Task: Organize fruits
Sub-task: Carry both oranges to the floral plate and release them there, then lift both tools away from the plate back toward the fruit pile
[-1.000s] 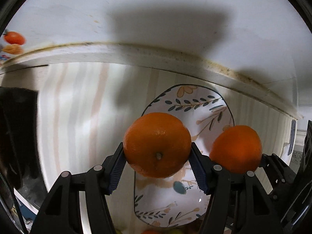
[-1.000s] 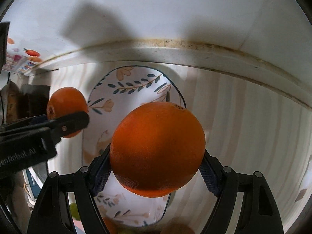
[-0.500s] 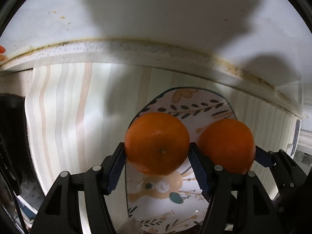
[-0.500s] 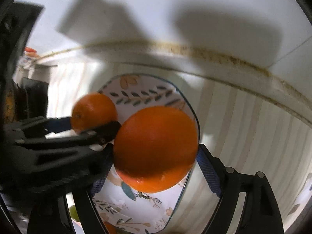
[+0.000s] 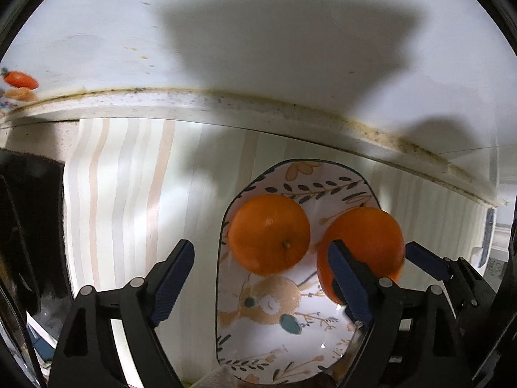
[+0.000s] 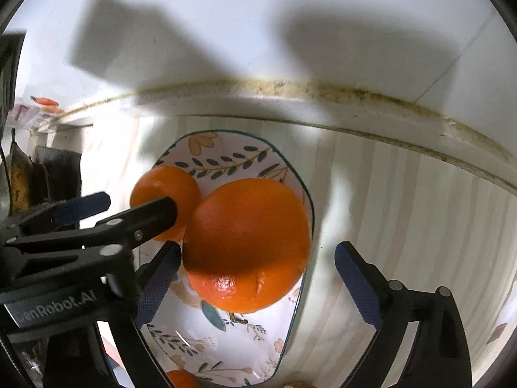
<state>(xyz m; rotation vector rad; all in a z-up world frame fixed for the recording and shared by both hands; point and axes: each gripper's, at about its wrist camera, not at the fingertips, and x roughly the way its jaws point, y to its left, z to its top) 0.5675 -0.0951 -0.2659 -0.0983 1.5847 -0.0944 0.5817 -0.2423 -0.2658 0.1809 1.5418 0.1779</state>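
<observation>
Both oranges now lie side by side on the plate (image 5: 226,323): the left orange (image 5: 269,233) and the right orange (image 6: 247,244). Your left gripper (image 5: 263,279) has just been opening and stands wide, clear of its fruit. Your right gripper (image 6: 258,286) has also just opened wide, its orange loose between the jaws. More fruit shows at the plate's near edge, possibly left to sort.

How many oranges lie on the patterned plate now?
2: one orange toward the plate's left side, the other orange beside it toward the right. An orange shape at the right-wrist view's bottom edge may be more fruit.
</observation>
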